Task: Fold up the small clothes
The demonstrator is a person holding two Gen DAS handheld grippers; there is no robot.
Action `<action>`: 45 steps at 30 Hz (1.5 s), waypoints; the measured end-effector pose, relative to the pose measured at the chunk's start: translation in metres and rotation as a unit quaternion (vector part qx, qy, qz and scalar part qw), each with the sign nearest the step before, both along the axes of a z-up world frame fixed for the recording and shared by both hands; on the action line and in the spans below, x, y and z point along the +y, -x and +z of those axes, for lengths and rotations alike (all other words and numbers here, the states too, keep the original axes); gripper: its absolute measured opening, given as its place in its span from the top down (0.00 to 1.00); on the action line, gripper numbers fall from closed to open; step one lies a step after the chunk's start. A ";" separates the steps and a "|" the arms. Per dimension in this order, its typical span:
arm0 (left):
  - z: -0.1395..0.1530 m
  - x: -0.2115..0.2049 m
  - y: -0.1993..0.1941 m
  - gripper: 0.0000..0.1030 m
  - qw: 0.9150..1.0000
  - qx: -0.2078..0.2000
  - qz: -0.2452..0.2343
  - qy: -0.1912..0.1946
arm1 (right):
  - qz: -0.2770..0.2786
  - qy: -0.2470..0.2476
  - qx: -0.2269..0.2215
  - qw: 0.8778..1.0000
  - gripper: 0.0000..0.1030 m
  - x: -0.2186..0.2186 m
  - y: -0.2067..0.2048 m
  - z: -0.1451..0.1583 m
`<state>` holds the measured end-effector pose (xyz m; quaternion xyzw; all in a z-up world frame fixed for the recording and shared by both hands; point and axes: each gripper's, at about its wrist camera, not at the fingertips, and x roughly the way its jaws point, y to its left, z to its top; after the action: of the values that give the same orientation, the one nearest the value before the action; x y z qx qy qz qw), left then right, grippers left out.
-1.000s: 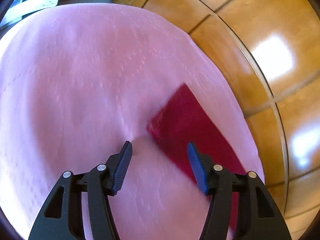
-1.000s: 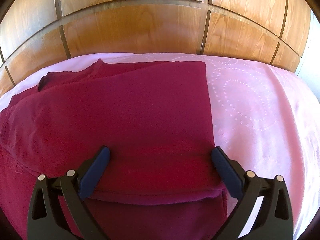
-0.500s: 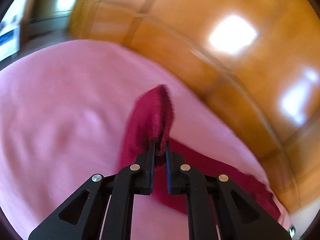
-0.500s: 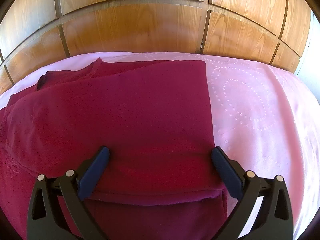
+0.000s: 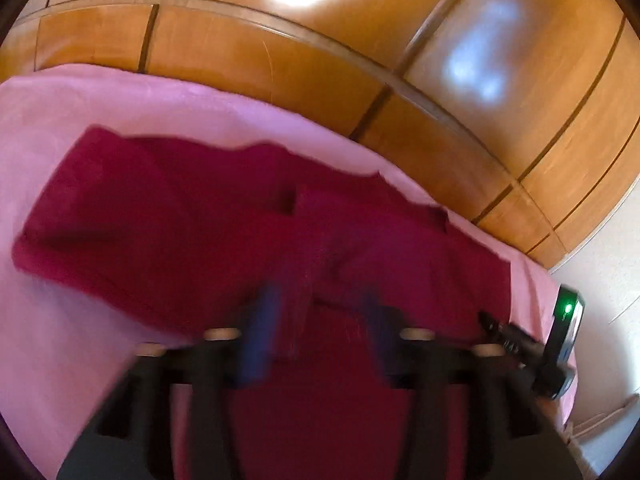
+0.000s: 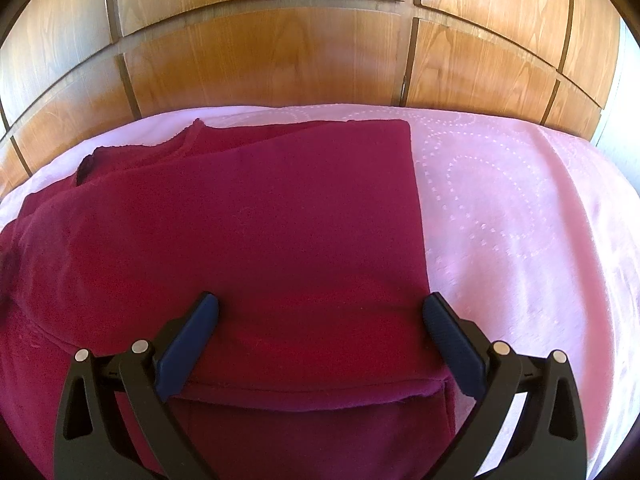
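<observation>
a dark crimson knit garment [image 6: 248, 240] lies spread on a pale pink bedcover stitched with dotted circles [image 6: 520, 208], which covers a bed standing against glossy orange-brown wooden panelling [image 6: 280, 52]. in the right wrist view the garment's upper layer is folded over, with a straight edge running down its right side and a hemmed fold edge crossing near the bottom, above a lower layer of the same cloth. the right gripper [image 6: 320, 312] hangs over this folded part with its two dark blue fingertips [image 6: 196, 328] spread wide; the left one is over the cloth and the right one sits just at the garment's right edge, and nothing is pinched between them. the left wrist view is heavily blurred. there the garment [image 5: 200, 224] stretches across the bedcover [image 5: 60, 340] from the left towards the far right, with the wooden panelling [image 5: 280, 68] behind it. the left gripper [image 5: 320, 328] is low over the cloth, its blue fingertips [image 5: 260, 340] smeared by blur; they appear to stand apart with crimson cloth showing between them, though i cannot tell whether any fabric is caught. at the right edge of that view sits part of the other black tool, a device with a small green light [image 5: 566, 312].
</observation>
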<state>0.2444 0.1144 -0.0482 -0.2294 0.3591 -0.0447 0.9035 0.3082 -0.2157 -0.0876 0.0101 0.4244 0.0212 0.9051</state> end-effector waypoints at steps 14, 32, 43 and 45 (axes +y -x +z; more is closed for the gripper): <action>-0.034 0.000 0.093 0.45 0.998 -0.006 0.014 -0.060 | 0.091 -0.071 -0.053 0.992 0.02 0.037 0.045 0.060; -0.051 0.011 0.107 0.41 0.999 -0.023 0.023 -0.007 | 0.270 -0.222 0.147 0.926 0.95 0.235 0.036 0.032; -0.048 0.003 0.109 0.41 0.999 -0.020 0.025 -0.016 | 0.259 -0.212 -0.081 0.939 0.95 0.134 0.063 0.188; -0.048 0.001 0.108 0.41 0.999 -0.018 0.026 -0.019 | 0.227 -0.208 -0.094 0.947 0.95 0.098 0.060 0.193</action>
<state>0.1366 0.1159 -0.0959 -0.2211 0.3370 -0.0186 0.9150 0.2482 -0.1181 0.1055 0.0992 0.3147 0.3142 0.8902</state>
